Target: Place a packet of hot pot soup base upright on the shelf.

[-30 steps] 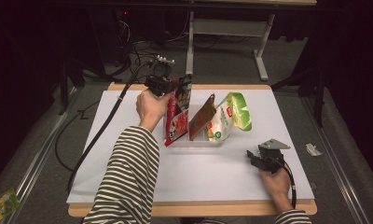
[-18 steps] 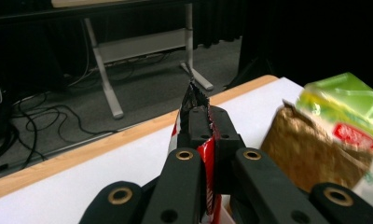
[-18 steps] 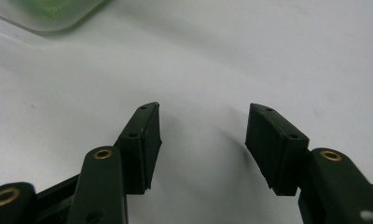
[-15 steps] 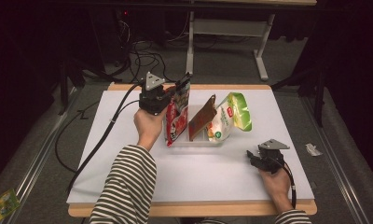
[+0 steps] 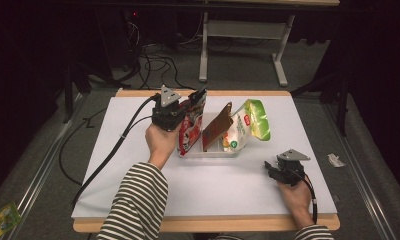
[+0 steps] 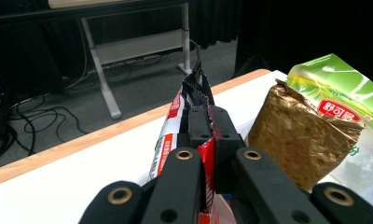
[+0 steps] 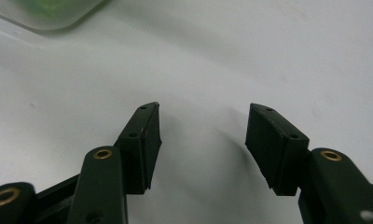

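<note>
Now pinching red snack bag (image 5: 190, 127) by its crimped top with left gripper (image 6: 208, 133) jaws, at tray's (image 5: 208, 151) nine o'clock; light, crinkly, slippery film; right gripper (image 7: 203, 140) jaws resting spread on counter (image 5: 213, 190)

High view: fixed above the person's side, facing forward and down over the whole desk (image 5: 138, 200). Left gripper view: close along its jaws at the red bag (image 6: 175, 116), floor beyond; the high view shares that bag (image 5: 190, 130). Right gripper view: very near the desk surface (image 7: 268, 56), angled down.
</note>
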Demonstrator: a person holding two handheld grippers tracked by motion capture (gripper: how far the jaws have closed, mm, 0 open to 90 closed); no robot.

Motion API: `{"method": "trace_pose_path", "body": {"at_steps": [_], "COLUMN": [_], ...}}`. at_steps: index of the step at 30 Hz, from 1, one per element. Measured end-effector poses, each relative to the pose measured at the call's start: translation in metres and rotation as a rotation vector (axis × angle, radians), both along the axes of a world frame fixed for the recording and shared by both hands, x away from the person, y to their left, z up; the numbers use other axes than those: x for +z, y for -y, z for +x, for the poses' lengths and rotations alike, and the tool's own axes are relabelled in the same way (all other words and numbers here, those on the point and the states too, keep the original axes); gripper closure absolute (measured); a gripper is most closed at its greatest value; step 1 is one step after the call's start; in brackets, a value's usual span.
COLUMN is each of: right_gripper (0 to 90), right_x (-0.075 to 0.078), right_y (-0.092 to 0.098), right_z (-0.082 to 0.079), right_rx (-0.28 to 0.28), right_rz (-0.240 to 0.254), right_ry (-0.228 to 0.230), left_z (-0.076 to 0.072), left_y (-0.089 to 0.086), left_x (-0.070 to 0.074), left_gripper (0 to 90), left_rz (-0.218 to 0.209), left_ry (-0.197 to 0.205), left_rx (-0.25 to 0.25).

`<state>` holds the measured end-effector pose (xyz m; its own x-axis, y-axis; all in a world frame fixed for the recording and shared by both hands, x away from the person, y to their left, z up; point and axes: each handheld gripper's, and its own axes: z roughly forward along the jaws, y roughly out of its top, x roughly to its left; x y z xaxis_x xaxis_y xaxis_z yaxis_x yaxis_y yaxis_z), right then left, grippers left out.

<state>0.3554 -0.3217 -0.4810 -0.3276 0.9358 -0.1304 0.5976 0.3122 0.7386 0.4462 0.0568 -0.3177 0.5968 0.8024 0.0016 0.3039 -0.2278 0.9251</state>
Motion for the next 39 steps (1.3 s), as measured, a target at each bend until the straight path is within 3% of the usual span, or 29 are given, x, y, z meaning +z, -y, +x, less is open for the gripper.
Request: {"method": "trace_pose_path", "body": {"at_steps": [5, 9, 13, 17, 22, 32, 39], "right_gripper": [45.3, 45.3, 45.2, 45.2, 45.0, 44.8, 44.8], "right_x": [0.0, 0.0, 0.0, 0.0, 0.0, 0.0, 0.0], "right_y": [0.0, 0.0, 0.001, 0.0, 0.001, 0.001, 0.002], "right_z": [0.0, 0.0, 0.001, 0.0, 0.001, 0.001, 0.001], "right_rx": [0.001, 0.0, -0.001, 0.0, -0.002, -0.001, -0.001], "right_rz": [0.0, 0.002, 0.011, 0.0, 0.011, 0.016, 0.021], "right_ry": [0.0, 0.0, -0.003, -0.002, -0.004, -0.008, -0.013], "left_z": [-0.001, -0.005, -0.003, -0.002, -0.003, -0.01, -0.017], "left_y": [-0.003, -0.022, -0.023, -0.025, -0.03, -0.044, -0.051], "left_x": [-0.008, -0.013, -0.01, -0.01, -0.005, 0.006, 0.011], "left_gripper": [90.0, 90.0, 89.8, 87.8, 77.2, 53.5, 46.2], "left_rz": [0.021, -0.026, -0.063, -0.07, -0.072, -0.049, -0.031], "left_ry": [-0.048, -0.061, -0.087, -0.088, -0.096, -0.063, -0.046], "left_rx": [0.008, 0.02, -0.001, -0.019, -0.039, -0.034, -0.038]}}
